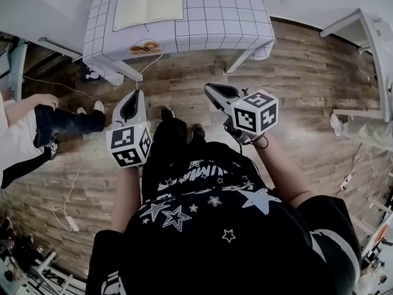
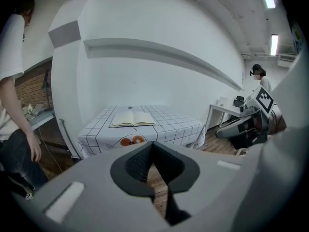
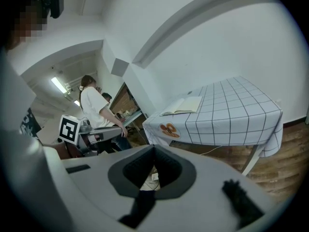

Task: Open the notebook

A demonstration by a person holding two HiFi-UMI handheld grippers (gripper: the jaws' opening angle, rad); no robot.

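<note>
The notebook (image 1: 147, 6) is lying open, pages up, on the worktop (image 1: 221, 23), toward its left side. The notebook's left edge is sitting near the worktop's left edge, and bare checked cloth (image 1: 209, 39) is stretching to its right and hanging over the near edge.

The left gripper (image 1: 131, 100) is hovering over the wooden floor (image 1: 184, 78), well apart from the worktop. Its jaws are pressed together with nothing between them. The right gripper (image 1: 210, 90) is hanging beside it, also well short of the worktop, with its jaws likewise pressed together and empty.

Between the grippers and the worktop's near edge a strip of floor is lying open, with a thin cable (image 1: 151, 62) trailing down across it. A person (image 1: 24, 134) is standing close on the left, and a white table (image 1: 374, 48) is bounding the right side.
</note>
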